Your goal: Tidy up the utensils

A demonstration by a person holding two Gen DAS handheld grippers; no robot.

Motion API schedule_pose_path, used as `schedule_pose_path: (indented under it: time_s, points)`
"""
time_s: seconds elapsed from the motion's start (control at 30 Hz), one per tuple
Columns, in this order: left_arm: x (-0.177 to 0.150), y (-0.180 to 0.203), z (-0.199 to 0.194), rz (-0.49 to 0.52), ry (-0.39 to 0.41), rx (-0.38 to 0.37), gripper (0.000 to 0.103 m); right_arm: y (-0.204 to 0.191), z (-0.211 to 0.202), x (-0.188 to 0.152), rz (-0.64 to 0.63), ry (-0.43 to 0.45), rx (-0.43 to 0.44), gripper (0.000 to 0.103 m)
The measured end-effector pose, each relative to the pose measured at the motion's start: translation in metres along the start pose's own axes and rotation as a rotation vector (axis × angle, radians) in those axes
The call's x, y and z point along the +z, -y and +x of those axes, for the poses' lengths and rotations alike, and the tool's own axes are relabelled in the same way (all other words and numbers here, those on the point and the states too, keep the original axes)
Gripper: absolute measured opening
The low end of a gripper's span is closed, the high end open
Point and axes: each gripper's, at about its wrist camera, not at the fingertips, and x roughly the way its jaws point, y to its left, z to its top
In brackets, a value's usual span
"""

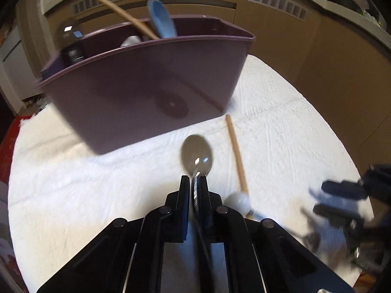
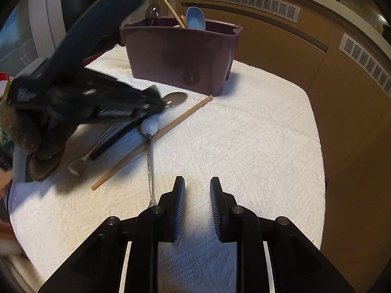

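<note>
The spoon is pinched by its handle in the closed left gripper, bowl just ahead of the tips, with the bin beyond it. A chopstick lies just right. The right gripper hangs parted and empty over the towel.

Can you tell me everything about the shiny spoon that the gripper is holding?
The shiny metal spoon has an oval, mirror-like bowl and a slim handle. The black left gripper is shut on its handle, just behind the bowl. The bowl sticks out forward over the white textured cloth, in front of the purple plastic utensil bin. Whether it touches the cloth is unclear.
</note>
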Motion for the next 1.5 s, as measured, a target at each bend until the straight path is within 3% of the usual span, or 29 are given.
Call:
schedule_pose_path:
  time_s: [0.17, 0.37, 0.53, 0.6, 0.63, 0.7, 0.77, 0.83, 1.0, 1.17, 1.27, 1.4, 1.5]
  points:
    - [-0.026, -0.034, -0.025, -0.099, 0.028, 0.006, 0.004, -0.019, 0.005, 0.017, -0.043, 0.005, 0.038, 0.023]
    - [-0.032, -0.055, -0.025, -0.134, 0.015, -0.002, 0.007, -0.044, 0.036, 0.05, -0.074, 0.004, 0.1, 0.034]
    - [-0.03, -0.048, -0.012, -0.132, -0.015, -0.026, 0.028, -0.047, 0.064, 0.063, -0.081, -0.036, 0.065, 0.034]
    - [-0.027, -0.042, -0.011, -0.114, -0.02, -0.048, 0.054, -0.049, 0.063, 0.061, -0.088, -0.024, 0.067, 0.038]
    - [-0.026, -0.038, -0.009, -0.1, -0.023, -0.046, 0.059, -0.051, 0.063, 0.061, -0.096, -0.02, 0.061, 0.038]
    - [-0.022, -0.029, -0.004, -0.068, -0.033, -0.013, 0.063, -0.053, 0.063, 0.059, -0.113, -0.019, 0.047, 0.037]
    - [-0.017, -0.025, 0.0, -0.056, -0.046, 0.011, 0.065, -0.054, 0.063, 0.056, -0.13, -0.02, 0.018, 0.029]
    - [-0.011, -0.026, 0.004, -0.074, -0.071, 0.027, 0.065, -0.049, 0.06, 0.052, -0.113, -0.022, 0.044, 0.022]
    - [-0.002, -0.025, 0.01, -0.131, -0.135, 0.104, 0.06, -0.027, 0.05, 0.042, -0.062, 0.002, 0.02, 0.022]
    - [0.004, -0.03, 0.011, -0.332, -0.127, 0.161, 0.058, -0.011, 0.039, 0.032, -0.025, 0.03, -0.009, 0.022]
    - [0.004, -0.02, 0.014, -0.307, -0.111, 0.225, 0.056, -0.008, 0.031, 0.027, -0.02, 0.048, 0.007, 0.022]
    - [0.004, -0.013, 0.012, -0.277, -0.081, 0.25, 0.029, -0.01, 0.023, 0.023, -0.019, 0.063, 0.023, 0.022]
    - [-0.001, -0.012, 0.009, -0.271, -0.07, 0.24, 0.029, -0.009, 0.017, 0.02, -0.007, 0.072, 0.036, 0.022]
